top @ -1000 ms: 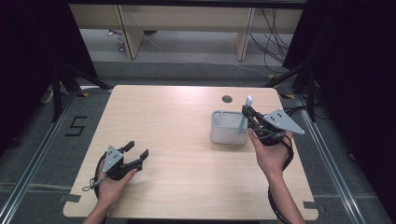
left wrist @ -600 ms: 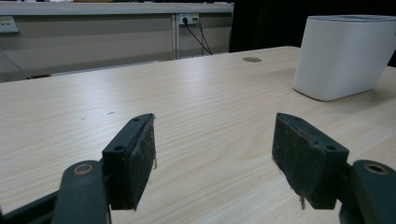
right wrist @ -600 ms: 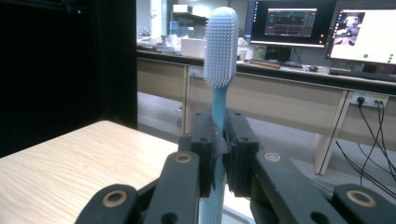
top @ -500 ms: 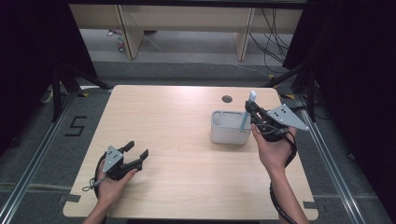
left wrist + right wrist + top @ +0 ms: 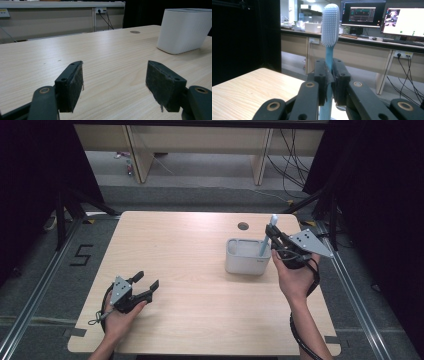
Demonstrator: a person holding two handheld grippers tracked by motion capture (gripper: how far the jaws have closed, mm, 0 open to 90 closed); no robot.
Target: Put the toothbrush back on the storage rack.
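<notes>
A light blue toothbrush (image 5: 329,30) stands upright with its bristled head up, and my right gripper (image 5: 328,75) is shut on its handle. In the high view the toothbrush (image 5: 266,240) leans over the right end of a white container (image 5: 247,262), its lower end inside the rim, with the right gripper (image 5: 274,240) just right of the container. Near the table's front left my left gripper (image 5: 146,280) rests open with nothing between its pads (image 5: 72,85). From there the white container (image 5: 183,30) stands far off to the right.
The light wooden table (image 5: 200,270) has a round cable hole (image 5: 243,226) behind the container. Desks, monitors and cables stand beyond the table's far edge. Metal rails run along the floor on both sides.
My right gripper has shifted slightly right and back with the toothbrush, which now stands at the container's right end. The left gripper has stayed still.
</notes>
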